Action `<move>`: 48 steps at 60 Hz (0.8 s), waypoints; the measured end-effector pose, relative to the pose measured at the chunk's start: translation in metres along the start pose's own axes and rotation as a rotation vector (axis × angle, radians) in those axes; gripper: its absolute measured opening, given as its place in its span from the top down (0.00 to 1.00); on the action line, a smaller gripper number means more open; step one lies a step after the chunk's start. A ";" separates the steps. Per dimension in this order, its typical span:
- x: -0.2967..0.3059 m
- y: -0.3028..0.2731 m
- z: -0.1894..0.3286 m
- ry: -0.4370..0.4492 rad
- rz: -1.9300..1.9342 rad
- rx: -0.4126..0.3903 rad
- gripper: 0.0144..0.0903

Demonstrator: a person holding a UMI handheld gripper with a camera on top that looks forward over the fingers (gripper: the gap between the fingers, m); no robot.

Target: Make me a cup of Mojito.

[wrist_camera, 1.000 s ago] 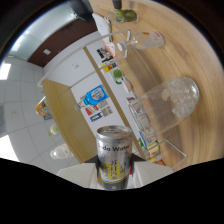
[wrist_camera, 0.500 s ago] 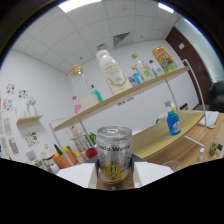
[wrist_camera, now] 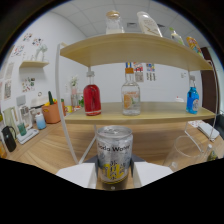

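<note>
A silver soda water can (wrist_camera: 114, 154) with yellow print stands upright between my two white fingers (wrist_camera: 75, 176), and my gripper (wrist_camera: 113, 180) is shut on it. Beyond the can, a two-level wooden shelf (wrist_camera: 145, 119) carries a bottle of red liquid (wrist_camera: 92, 98), a clear bottle with an orange label (wrist_camera: 130, 96) and a blue bottle (wrist_camera: 192, 98). A clear glass cup (wrist_camera: 192, 150) stands on the wooden counter, ahead of the can and off to the right.
The top shelf board (wrist_camera: 130, 47) holds more bottles, among them a clear one (wrist_camera: 114, 22). An orange pot with a plant (wrist_camera: 51, 111) and small containers (wrist_camera: 40, 120) sit at the left of the counter. A white wall with pinned pictures lies behind.
The view has swung back from a tilted one to level. The shelf now faces me squarely and closer. The can stays held between the fingers.
</note>
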 end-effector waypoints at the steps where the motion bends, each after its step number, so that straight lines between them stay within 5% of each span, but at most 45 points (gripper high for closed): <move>1: 0.000 0.002 0.001 0.002 0.002 -0.004 0.54; 33: -0.004 0.017 -0.015 0.098 -0.039 -0.003 0.47; 39: -0.009 0.020 -0.023 0.093 -0.007 -0.052 0.30; 42: -0.010 0.017 -0.030 0.097 0.006 -0.065 0.08; 48: -0.011 0.009 -0.048 0.113 0.037 -0.113 0.07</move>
